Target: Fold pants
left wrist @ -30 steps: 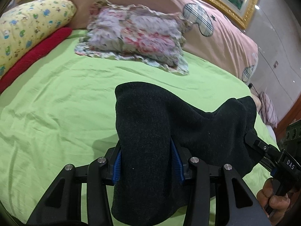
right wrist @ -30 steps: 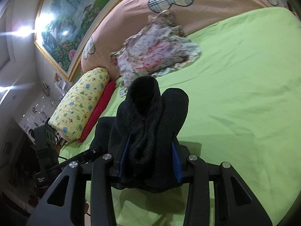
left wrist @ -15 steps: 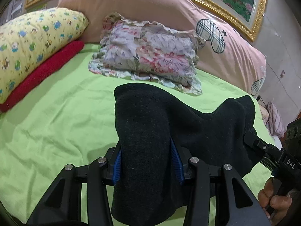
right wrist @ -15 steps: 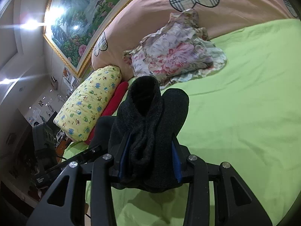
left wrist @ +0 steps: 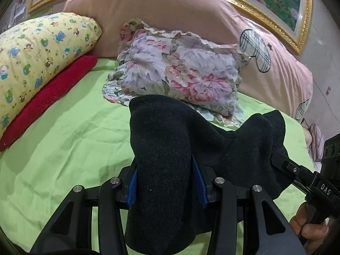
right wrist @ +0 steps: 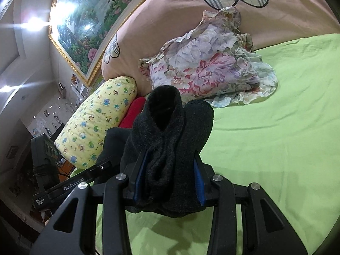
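The dark charcoal pants (left wrist: 165,144) hang between my two grippers above the green bed sheet (left wrist: 63,140). My left gripper (left wrist: 164,182) is shut on one bunched end of the pants, which bulges up over the jaws and hides the fingertips. My right gripper (right wrist: 167,182) is shut on the other end, a thick rolled fold (right wrist: 167,131). In the left wrist view the right gripper (left wrist: 274,157) shows at the right, gripping the cloth. In the right wrist view the left gripper (right wrist: 99,167) shows at the lower left.
A floral pillow (left wrist: 180,70) lies just beyond the pants. Behind it is a long pink bolster (left wrist: 180,6). A yellow patterned pillow (left wrist: 40,48) and a red towel roll (left wrist: 46,99) lie at the left. A framed painting (right wrist: 89,21) hangs on the wall.
Both grippers have carried the pants forward towards the pillows and tilted upward; the floral pillow now looks larger and closer. Both grips are unchanged.
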{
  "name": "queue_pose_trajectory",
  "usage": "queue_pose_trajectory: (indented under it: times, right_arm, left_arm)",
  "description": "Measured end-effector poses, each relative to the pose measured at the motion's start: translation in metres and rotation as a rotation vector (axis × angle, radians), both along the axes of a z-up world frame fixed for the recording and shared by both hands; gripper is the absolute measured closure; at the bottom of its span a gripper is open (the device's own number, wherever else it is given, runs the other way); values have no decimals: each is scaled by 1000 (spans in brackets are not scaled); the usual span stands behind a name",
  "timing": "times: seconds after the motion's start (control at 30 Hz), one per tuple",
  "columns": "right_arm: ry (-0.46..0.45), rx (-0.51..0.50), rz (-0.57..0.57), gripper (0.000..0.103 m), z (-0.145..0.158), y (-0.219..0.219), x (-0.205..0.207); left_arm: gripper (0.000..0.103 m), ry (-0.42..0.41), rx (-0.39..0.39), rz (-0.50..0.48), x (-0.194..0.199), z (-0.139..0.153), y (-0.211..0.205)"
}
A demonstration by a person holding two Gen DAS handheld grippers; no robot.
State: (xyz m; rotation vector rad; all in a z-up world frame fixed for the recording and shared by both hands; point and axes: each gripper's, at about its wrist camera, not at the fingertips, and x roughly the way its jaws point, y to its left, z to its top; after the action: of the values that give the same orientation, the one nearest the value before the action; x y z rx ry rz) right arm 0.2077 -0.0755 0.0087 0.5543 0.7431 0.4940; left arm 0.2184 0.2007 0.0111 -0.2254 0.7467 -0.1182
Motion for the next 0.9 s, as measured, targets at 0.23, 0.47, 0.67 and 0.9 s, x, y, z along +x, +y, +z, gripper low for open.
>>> queue_pose_trajectory:
  times: [0.23, 0.47, 0.67, 0.9]
  right_arm:
    - [37, -24, 18, 62, -21, 9, 33]
    - [77, -30, 18, 62, -44, 11, 48]
    - [134, -40, -13, 57, -64, 4, 51]
    - [138, -129, -42, 51, -82, -6, 49]
  left_arm:
    - [58, 39, -6, 20, 31, -21, 8]
    - [58, 60, -8, 30, 47, -40, 11]
    - [56, 75, 0, 38, 49, -55, 14]
    - [33, 82, 10, 79, 47, -73, 28]
